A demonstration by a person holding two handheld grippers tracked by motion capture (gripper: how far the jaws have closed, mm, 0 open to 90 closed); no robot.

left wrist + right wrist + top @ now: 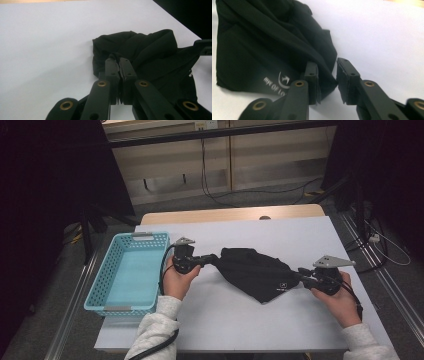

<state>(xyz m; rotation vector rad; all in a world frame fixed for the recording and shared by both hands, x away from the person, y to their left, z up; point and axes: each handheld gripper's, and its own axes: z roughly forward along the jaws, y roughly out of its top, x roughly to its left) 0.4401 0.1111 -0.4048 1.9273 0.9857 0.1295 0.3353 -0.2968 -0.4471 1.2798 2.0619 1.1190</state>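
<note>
Your left hand-held gripper [216, 258], at the centre-left of the high view, is clamped on the upper-left corner of the black garment [257, 272]; in the left gripper view its jaws sit pressed together with a fold of the dark cloth [140, 50] pinched at their tips. Your right hand-held gripper [301, 277], at the right of the high view, has its jaws parted at the garment's lower-right edge. In the right gripper view the gap between them is plain: the cloth's corner [325, 87] lies against the left-side jaw, and the other jaw stands clear of it over the bare desk [387, 37].

The garment lies crumpled and stretched diagonally across the middle of the white desk [240, 320] between your two hands, a small pale logo [283, 286] showing near its lower-right end. At the left of the high view, a turquoise basket [97, 292] rests on the desk's edge, just beside your left hand [176, 279].
</note>
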